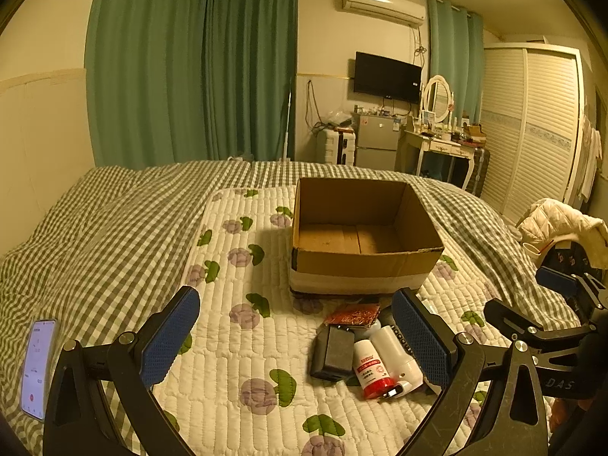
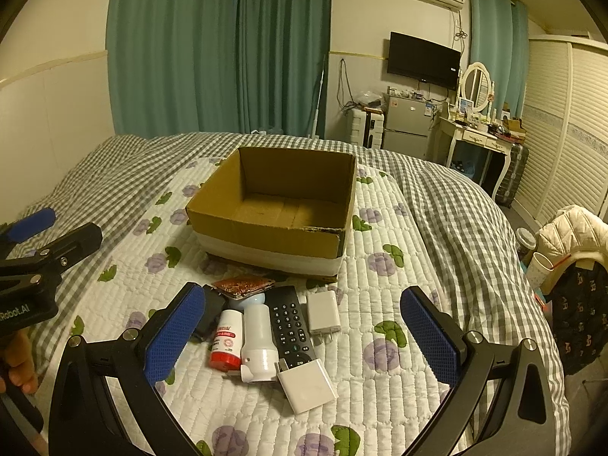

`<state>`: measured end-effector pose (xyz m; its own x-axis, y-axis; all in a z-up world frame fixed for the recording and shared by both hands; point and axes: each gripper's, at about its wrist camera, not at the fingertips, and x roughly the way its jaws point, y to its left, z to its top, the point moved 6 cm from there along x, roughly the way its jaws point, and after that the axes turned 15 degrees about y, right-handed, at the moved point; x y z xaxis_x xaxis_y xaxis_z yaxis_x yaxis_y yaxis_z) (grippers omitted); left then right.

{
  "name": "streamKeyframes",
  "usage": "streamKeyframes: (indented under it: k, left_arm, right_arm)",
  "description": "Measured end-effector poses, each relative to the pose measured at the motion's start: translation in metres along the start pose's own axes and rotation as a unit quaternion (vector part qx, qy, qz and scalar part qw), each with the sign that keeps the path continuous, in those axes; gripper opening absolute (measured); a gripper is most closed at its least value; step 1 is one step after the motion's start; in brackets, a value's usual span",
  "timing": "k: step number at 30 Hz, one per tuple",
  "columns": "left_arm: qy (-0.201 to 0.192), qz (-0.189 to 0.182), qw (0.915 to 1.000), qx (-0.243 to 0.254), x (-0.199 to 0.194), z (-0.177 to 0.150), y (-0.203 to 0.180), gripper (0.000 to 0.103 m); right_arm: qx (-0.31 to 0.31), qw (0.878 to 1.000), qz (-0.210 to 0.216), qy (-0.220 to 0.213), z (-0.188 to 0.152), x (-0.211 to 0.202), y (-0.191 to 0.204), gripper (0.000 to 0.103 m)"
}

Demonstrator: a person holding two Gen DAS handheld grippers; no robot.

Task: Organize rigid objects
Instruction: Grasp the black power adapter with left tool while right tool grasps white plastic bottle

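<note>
A: Which arm is better placed for the first pick?

B: The right gripper [image 2: 300, 338], I'd judge. In the right wrist view the heap of small things sits low in the frame, between its two blue pads, which are spread wide with nothing between them. The remote control [image 2: 290, 326] lies almost dead centre, its long axis running from the lower middle of the frame up toward the cardboard box [image 2: 266, 235].

A: So the fingers would close across its narrow width?

B: That's my reading (the pads stand left and right of it, so the axis suits them). The red-capped bottle [image 2: 227, 340] and the white bottle [image 2: 258, 342] lie alongside on its left, roughly parallel; the white charger [image 2: 323, 313] is just right of it, and a white adapter [image 2: 306, 385] sits nearest the lens.

A: And the left gripper [image 1: 300, 342]?

B: Fingers also spread, holding nothing. In the left wrist view the same heap is pushed toward the lower right, crowding its right pad, so it is off-centre. The box, empty as far as shows, stands on the bed quilt [image 1: 235, 361] just beyond the heap.
</note>
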<state>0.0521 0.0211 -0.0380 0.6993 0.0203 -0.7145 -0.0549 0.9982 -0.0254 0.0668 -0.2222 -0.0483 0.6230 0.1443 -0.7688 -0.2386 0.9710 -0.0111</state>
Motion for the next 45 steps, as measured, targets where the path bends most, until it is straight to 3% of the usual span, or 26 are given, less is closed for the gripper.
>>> streamKeyframes:
  k: [8,17,21,26,27,29,30,34,39,45]
  left_arm:
    - [0.064,0.025,0.9976,0.001,0.057,-0.025,0.009,0.103]
    - [0.142,0.015,0.989,0.038,0.126,-0.067,-0.016,0.103]
    - [0.161,0.0,0.9861,0.041,0.149,-0.073,-0.024,0.101]
    - [0.18,-0.001,0.9807,0.077,0.169,-0.076,-0.04,0.076]
    - [0.179,-0.004,0.9804,0.083,0.17,-0.075,-0.043,0.07]
    - [0.178,-0.025,0.9793,0.092,0.172,-0.072,-0.048,0.047]
    - [0.178,-0.026,0.9785,0.101,0.172,-0.071,-0.051,0.043]
    - [0.169,-0.03,0.9788,0.112,0.16,-0.075,-0.051,0.041]
    - [0.161,-0.049,0.9843,0.053,0.136,-0.078,-0.024,0.04]
    - [0.14,-0.039,0.9881,0.051,0.114,-0.068,-0.006,0.039]
  right_arm:
    - [0.014,0.999,0.003,0.048,-0.003,0.042,-0.001,0.103]
    - [0.08,0.991,0.04,0.102,-0.01,0.102,-0.015,0.103]
    - [0.069,0.99,0.035,0.122,-0.011,0.115,-0.014,0.103]
    - [0.059,0.989,0.029,0.129,-0.011,0.126,-0.011,0.103]
    - [0.056,0.989,0.029,0.132,-0.011,0.129,-0.009,0.103]
    - [0.048,0.989,0.028,0.138,-0.013,0.132,-0.004,0.103]
    - [0.042,0.989,0.026,0.142,-0.014,0.135,-0.001,0.103]
    - [0.021,0.988,0.016,0.155,-0.022,0.142,0.007,0.102]
    - [0.015,0.988,0.021,0.153,-0.021,0.136,0.013,0.097]
    - [-0.016,0.985,0.026,0.169,-0.025,0.132,0.035,0.08]
